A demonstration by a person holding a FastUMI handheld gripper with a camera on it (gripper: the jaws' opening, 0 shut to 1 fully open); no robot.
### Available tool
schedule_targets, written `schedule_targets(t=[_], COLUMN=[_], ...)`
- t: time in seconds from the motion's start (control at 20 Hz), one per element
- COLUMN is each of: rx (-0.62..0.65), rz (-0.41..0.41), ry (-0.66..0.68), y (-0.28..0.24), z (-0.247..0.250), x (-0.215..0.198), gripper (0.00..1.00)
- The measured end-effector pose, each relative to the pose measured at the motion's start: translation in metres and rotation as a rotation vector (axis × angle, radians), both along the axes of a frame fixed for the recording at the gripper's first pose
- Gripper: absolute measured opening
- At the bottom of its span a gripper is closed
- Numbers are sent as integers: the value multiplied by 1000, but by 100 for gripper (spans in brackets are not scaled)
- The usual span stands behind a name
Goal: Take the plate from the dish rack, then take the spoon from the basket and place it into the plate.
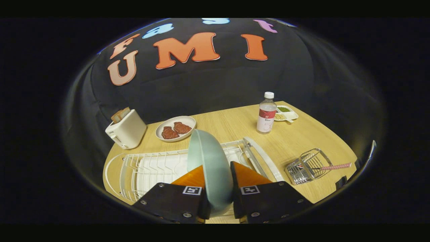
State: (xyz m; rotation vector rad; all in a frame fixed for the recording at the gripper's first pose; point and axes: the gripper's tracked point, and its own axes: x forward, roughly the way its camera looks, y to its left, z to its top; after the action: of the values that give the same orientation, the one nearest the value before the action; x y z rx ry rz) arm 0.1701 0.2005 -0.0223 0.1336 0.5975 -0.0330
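Smooth matt plate [210, 158], wire metal basket [307, 167], wood-grain table [235, 126], white wire dish rack [151, 168]

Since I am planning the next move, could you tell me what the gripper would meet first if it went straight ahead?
Probably the dish rack, just beyond the fingers: the gripper is shut on the plate held on edge above it. Depth is unclear.

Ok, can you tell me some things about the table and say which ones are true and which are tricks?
1. The gripper is shut on the pale green plate, held on edge above the dish rack. True.
2. The toaster has nothing in its slots. False: bread sticks out of it.
3. The spoon lies in the wire basket. True.
4. The water bottle lies on its side. False: it stands upright with its cap on.
5. The white plate holds two reddish pieces of food. True.
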Motion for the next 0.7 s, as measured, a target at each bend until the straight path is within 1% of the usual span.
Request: schedule_targets(t=[0.2,0.3,0.5,0.7], rx=[-108,-142,-135,-100], rz=[-8,-19,-36,-31], ry=[-57,-81,-122,-158], y=[-3,-5,-16,-33], z=[21,30,47,58], x=[1,2,-1,-22], gripper=[27,27,27,27])
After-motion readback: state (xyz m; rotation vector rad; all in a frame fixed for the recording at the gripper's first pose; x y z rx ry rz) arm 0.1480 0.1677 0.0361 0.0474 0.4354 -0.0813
